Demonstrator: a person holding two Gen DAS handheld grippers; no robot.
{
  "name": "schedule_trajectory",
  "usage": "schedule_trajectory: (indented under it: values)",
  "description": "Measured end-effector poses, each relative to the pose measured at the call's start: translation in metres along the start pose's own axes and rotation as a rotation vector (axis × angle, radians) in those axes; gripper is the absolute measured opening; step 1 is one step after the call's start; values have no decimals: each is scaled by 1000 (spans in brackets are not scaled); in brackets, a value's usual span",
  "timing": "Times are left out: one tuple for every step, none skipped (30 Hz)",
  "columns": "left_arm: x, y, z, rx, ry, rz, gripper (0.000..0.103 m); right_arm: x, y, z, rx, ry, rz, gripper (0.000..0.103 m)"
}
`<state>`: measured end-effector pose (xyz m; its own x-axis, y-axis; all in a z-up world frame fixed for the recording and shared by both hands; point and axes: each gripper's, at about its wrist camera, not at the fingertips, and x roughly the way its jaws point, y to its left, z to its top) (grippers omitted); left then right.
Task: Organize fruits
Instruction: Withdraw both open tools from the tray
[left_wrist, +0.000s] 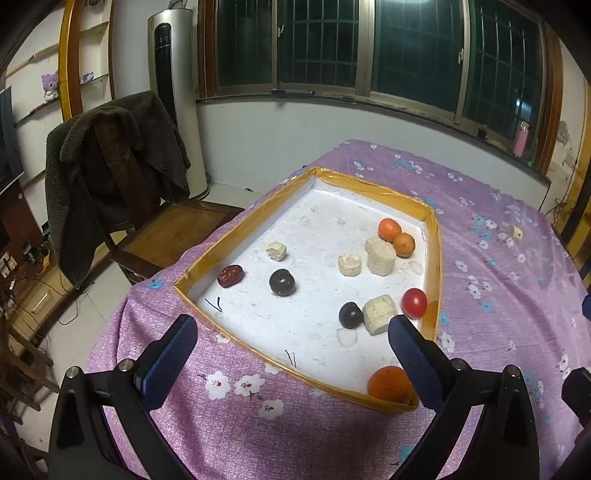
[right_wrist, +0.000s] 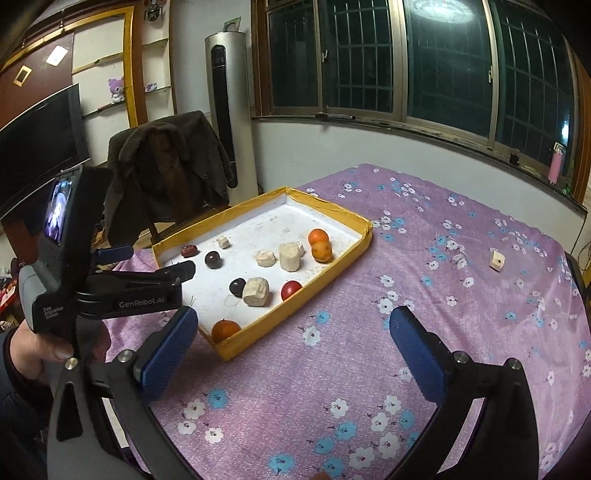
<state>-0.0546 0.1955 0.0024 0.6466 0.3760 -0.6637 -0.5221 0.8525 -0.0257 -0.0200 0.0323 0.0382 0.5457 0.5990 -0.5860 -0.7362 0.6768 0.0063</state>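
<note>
A shallow white tray with a yellow rim (left_wrist: 236, 229) (right_wrist: 332, 269) lies on the purple flowered cloth. In it are two oranges (left_wrist: 396, 236) (right_wrist: 320, 245) at the far right, a third orange (left_wrist: 388, 383) (right_wrist: 224, 329) in the near corner, a red tomato (left_wrist: 414, 302) (right_wrist: 291, 289), two dark plums (left_wrist: 282, 282) (left_wrist: 350, 315), a red date (left_wrist: 230, 276) (right_wrist: 189, 250) and several pale foam blocks (left_wrist: 380, 257). My left gripper (left_wrist: 291, 347) is open and empty above the tray's near edge; it also shows in the right wrist view (right_wrist: 184, 271). My right gripper (right_wrist: 293, 341) is open and empty over the cloth, right of the tray.
A lone foam block (right_wrist: 496, 260) (left_wrist: 516, 232) lies on the cloth far right. A wooden chair with a dark coat (left_wrist: 114, 173) stands left of the table. A tower fan (left_wrist: 177, 92) stands by the wall under the windows.
</note>
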Motion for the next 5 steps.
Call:
schedule_trajectory:
  values:
    - [-1,0,0,2,-9,7,103,0,1,0,-2,0,-1,103]
    - [-1,0,0,12,-15,16,103,0,2,0,-3,0,-2,103]
    - [-1,-1,0,19,-16,18,103,1,3,0,-4,3,-5,103]
    - [-1,-1,1,23,-14,18,103,2,3,0,-4,4,-7,103]
    - [-2,-1,2,21,-15,17,103,2,3,0,-4,5,-11,103]
